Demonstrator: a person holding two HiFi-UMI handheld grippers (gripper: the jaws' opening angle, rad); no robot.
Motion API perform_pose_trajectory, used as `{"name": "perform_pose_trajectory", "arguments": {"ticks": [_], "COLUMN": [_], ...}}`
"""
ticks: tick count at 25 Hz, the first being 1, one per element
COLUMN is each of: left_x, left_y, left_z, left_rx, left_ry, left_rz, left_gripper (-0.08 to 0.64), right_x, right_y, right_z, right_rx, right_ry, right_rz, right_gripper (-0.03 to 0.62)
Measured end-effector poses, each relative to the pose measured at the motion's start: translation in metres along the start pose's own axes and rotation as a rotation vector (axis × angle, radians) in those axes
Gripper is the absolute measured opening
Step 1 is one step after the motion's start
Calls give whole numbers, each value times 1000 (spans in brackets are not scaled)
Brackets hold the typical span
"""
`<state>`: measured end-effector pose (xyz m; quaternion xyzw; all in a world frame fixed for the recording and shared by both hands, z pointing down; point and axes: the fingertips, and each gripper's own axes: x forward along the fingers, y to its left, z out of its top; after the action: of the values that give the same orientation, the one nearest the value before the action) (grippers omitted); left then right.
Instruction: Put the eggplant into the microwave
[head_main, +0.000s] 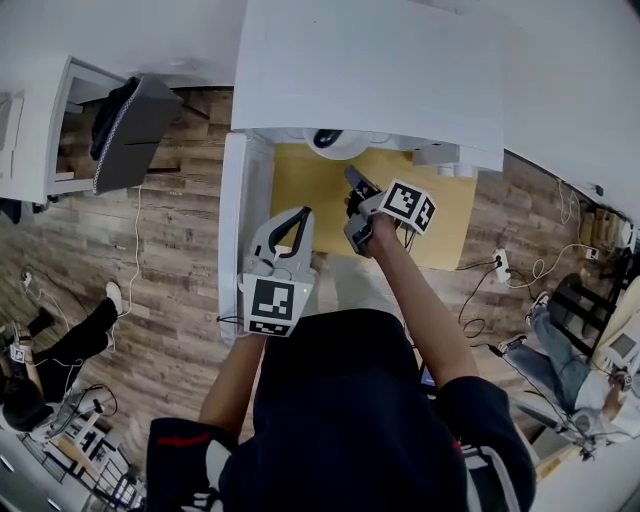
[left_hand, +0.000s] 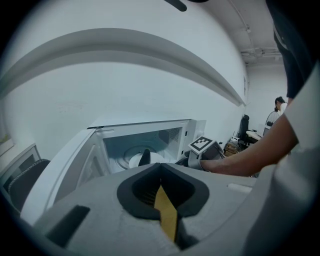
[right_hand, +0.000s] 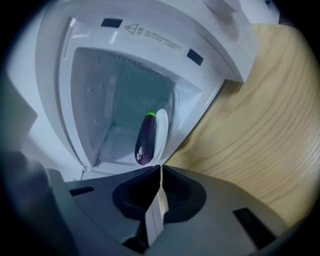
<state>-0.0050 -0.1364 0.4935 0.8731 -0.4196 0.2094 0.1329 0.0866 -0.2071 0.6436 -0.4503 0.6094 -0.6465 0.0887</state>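
Observation:
The white microwave (head_main: 370, 70) stands on a wooden table with its door (head_main: 232, 230) swung open to the left. In the right gripper view a purple eggplant (right_hand: 145, 139) with a green stem lies inside the microwave (right_hand: 100, 60), against a white plate (right_hand: 163, 131). My right gripper (right_hand: 160, 167) is shut with nothing between its jaws, just outside the opening (head_main: 352, 178). My left gripper (head_main: 303, 213) is by the door, shut and empty (left_hand: 160, 167). From the left gripper view I see the open cavity (left_hand: 145, 142) and the right gripper (left_hand: 202, 146).
The yellow wooden table top (head_main: 300, 190) shows in front of the microwave and at its right (right_hand: 260, 125). A cabinet with a dark chair (head_main: 130, 130) stands far left. Cables and a power strip (head_main: 500, 265) lie on the floor. A seated person (head_main: 570, 360) is at the right.

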Motion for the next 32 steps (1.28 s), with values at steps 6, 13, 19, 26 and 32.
{"name": "perform_pose_trajectory", "arguments": {"ticks": [6, 13, 19, 26, 32], "left_x": [-3, -3, -4, -3, -1], "left_y": [0, 0, 1, 5, 5], "left_z": [-5, -8, -11, -15, -16], "left_rx": [-1, -8, -14, -17, -19], "left_ry": [2, 6, 8, 18, 24], "left_rz": [7, 15, 18, 22, 23], "left_gripper": [17, 15, 17, 16, 16], "right_x": [8, 14, 20, 25, 29], "right_y": [2, 8, 11, 13, 13], "right_z": [-4, -6, -10, -7, -2], "right_rx": [-204, -563, -641, -637, -652], "right_ry": [52, 82, 92, 91, 96], "right_rz": [-50, -155, -171, -168, -177], "right_gripper": [12, 12, 12, 12, 12]}}
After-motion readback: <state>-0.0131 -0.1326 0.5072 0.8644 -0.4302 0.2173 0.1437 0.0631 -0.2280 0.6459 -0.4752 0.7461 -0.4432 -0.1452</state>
